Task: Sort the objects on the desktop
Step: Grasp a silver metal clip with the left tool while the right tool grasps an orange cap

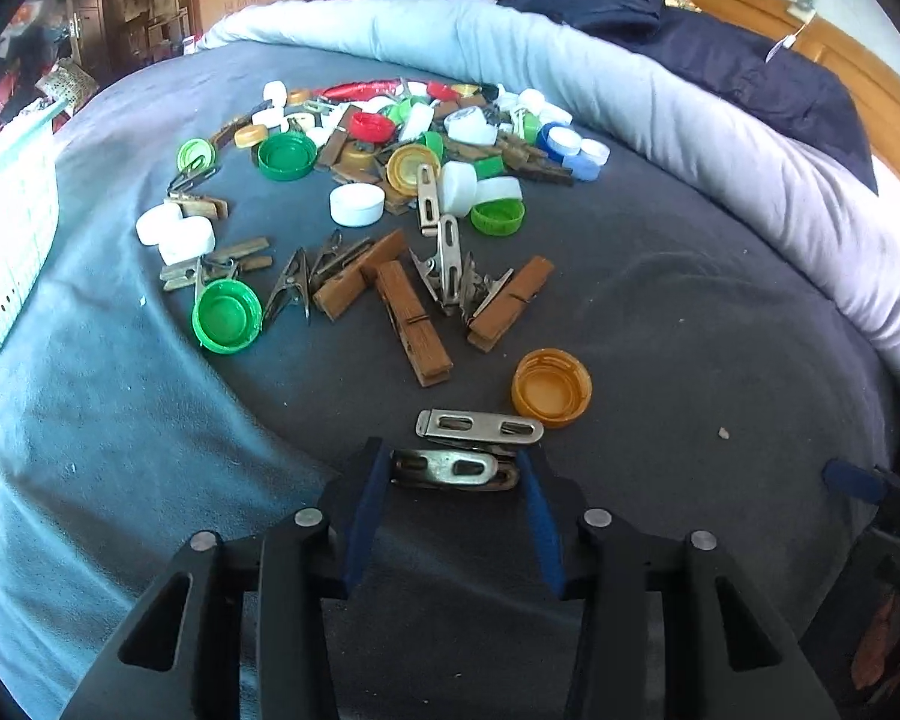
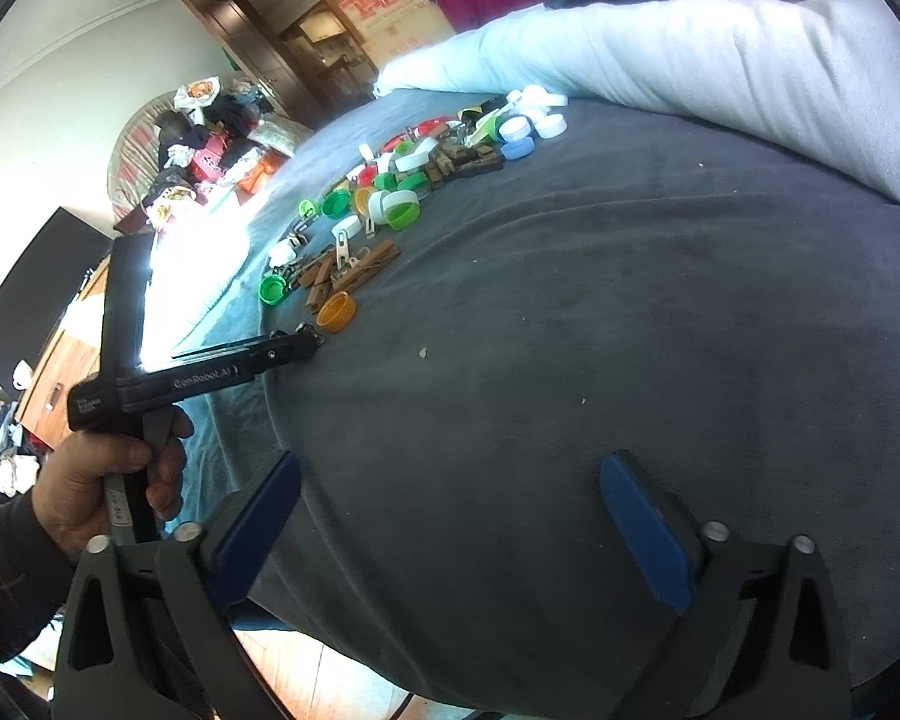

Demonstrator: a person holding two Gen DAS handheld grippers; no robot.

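Fingers of my left gripper (image 1: pixel 455 468) are closed on a metal clip (image 1: pixel 450 469) low over the grey blanket (image 1: pixel 690 312) — a second metal clip (image 1: pixel 479 425) and an orange cap (image 1: pixel 551 387) lie just beyond. Right gripper (image 2: pixel 450 516) hangs wide open, holding nothing, well apart from the pile of caps and pegs (image 2: pixel 390 198).

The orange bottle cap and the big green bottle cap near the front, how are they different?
The orange bottle cap lies alone near the left gripper; the green bottle cap sits farther left, touching metal clips. The orange one is amber inside, the green one bright green. Both are round plastic caps lying open side up on the dark blanket.
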